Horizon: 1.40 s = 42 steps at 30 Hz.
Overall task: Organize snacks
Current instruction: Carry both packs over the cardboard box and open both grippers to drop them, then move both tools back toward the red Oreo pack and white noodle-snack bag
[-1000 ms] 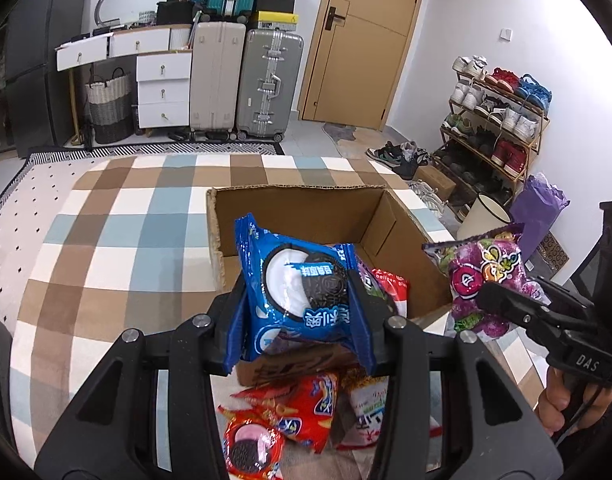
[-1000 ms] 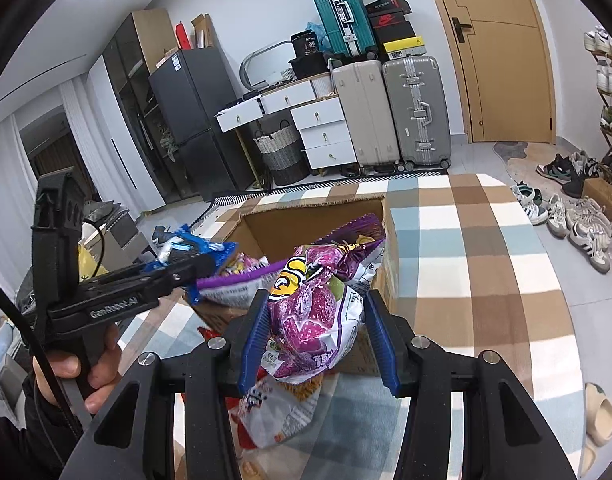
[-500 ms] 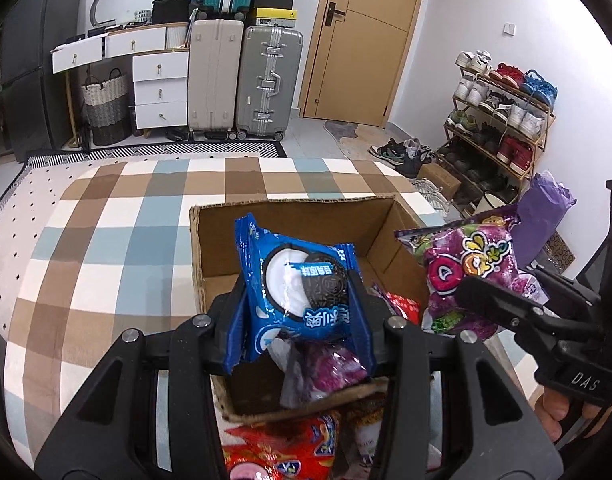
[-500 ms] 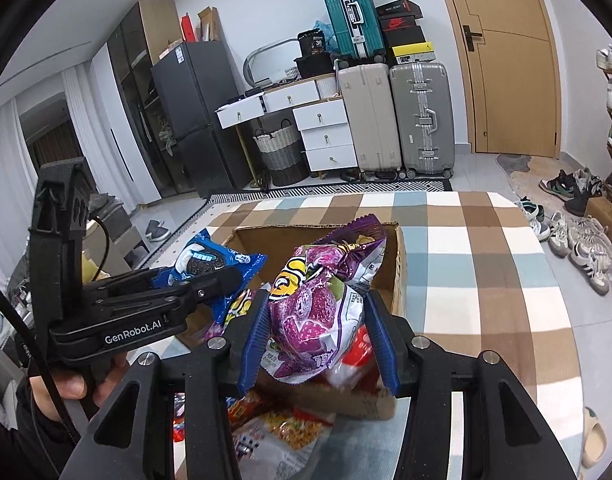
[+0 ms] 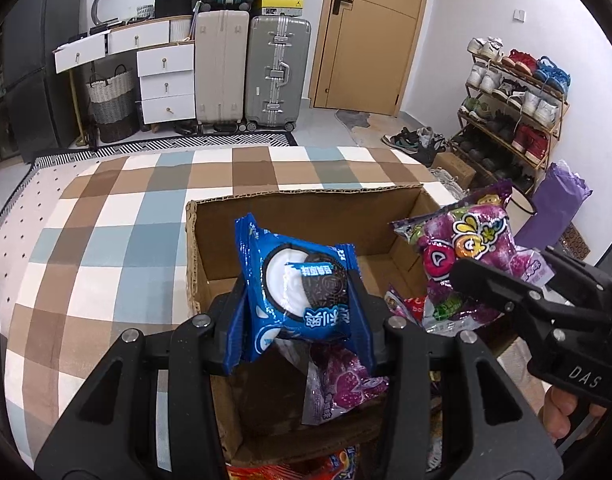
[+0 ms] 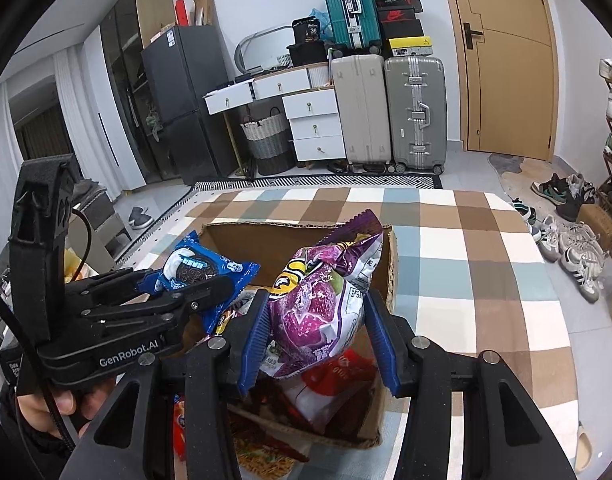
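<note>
My left gripper (image 5: 301, 312) is shut on a blue Oreo packet (image 5: 301, 288) and holds it over the open cardboard box (image 5: 306, 208). The packet also shows in the right wrist view (image 6: 201, 268), at the left. My right gripper (image 6: 318, 336) is shut on a purple snack bag (image 6: 326, 292) and holds it over the right part of the same box (image 6: 392, 264). That bag shows in the left wrist view (image 5: 466, 248) too. Inside the box lie a purple packet (image 5: 346, 384) and a red packet (image 6: 342, 368).
The box stands on a checked brown, blue and white cloth (image 5: 105, 240). More snack packets (image 6: 261, 452) lie in front of the box. Suitcases (image 5: 277, 72) and drawers (image 5: 165, 80) stand at the back, a shoe rack (image 5: 514, 96) at the right.
Both grippers have moved forward with their packets, from in front of the box to over its opening. The box now fills more of both views.
</note>
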Tool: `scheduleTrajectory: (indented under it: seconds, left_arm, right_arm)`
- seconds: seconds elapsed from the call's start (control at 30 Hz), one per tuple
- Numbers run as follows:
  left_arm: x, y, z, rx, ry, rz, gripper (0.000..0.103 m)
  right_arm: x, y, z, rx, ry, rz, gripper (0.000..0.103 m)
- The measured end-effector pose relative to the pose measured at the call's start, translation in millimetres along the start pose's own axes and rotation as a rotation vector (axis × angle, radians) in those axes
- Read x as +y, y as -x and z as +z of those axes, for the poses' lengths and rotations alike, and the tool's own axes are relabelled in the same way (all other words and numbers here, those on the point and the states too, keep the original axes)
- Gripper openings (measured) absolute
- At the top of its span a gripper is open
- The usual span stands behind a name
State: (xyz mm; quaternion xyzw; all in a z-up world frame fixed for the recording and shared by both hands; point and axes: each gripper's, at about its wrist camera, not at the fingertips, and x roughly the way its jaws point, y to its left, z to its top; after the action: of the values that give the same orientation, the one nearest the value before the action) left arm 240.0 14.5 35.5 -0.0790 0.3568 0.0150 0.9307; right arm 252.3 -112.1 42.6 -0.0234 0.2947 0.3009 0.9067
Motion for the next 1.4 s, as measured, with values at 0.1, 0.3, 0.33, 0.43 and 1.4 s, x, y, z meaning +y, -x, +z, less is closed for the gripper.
scheduleTrajectory:
  seconds: [0.1, 0.3, 0.33, 0.43, 1.4]
  left_arm:
    - [-2, -4, 0, -0.002, -0.015, 0.006, 0.041]
    - [-4, -10, 0, 0.006, -0.025, 0.0, 0.041]
    - [-4, -11, 0, 0.011, -0.028, -0.001, 0.041]
    - [-5, -13, -1, 0.016, -0.036, -0.005, 0.041]
    - [18, 88, -44, -0.051, 0.013, 0.047, 0.102]
  right_arm:
    - [0, -7, 1, 0.005, 0.014, -0.014, 0.048]
    - [1, -20, 0, 0.025, 0.034, -0.018, 0.048]
    - [1, -22, 0, 0.029, 0.036, -0.016, 0.048]
    - [1, -25, -2, 0.03, 0.041, -0.01, 0.048]
    - [-13, 54, -39, 0.025, -0.088, -0.015, 0.103]
